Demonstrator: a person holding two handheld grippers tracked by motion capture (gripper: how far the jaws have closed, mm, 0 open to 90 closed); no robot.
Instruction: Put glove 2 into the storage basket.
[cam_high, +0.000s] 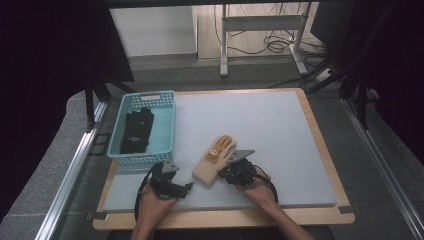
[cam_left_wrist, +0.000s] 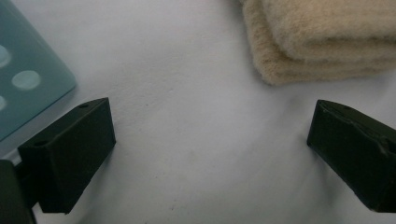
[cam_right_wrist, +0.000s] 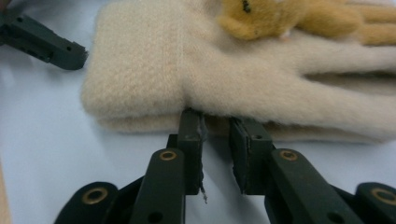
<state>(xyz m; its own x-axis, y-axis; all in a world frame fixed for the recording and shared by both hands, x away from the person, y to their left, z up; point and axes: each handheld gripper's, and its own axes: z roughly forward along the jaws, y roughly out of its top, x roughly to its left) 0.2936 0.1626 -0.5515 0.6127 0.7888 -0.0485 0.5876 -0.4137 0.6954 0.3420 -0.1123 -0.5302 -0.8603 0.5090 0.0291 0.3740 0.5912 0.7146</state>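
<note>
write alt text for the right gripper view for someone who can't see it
The right hand-held gripper has its two black jaws slightly apart, their tips at the lower edge of a cream fleece glove lying on the pale table mat. An orange-tan plush patch sits on the glove's top, and a jaw of the other hand-held gripper shows at upper left.

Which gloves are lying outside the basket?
The cream gloves, stacked on the mat between the two grippers; the black gloves lie inside the turquoise basket.

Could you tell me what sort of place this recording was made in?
Probably a lab or workshop set up for recording: a padded table framed by metal rails, loose cables on the floor behind, and a basket and a beige glove laid out.
</note>
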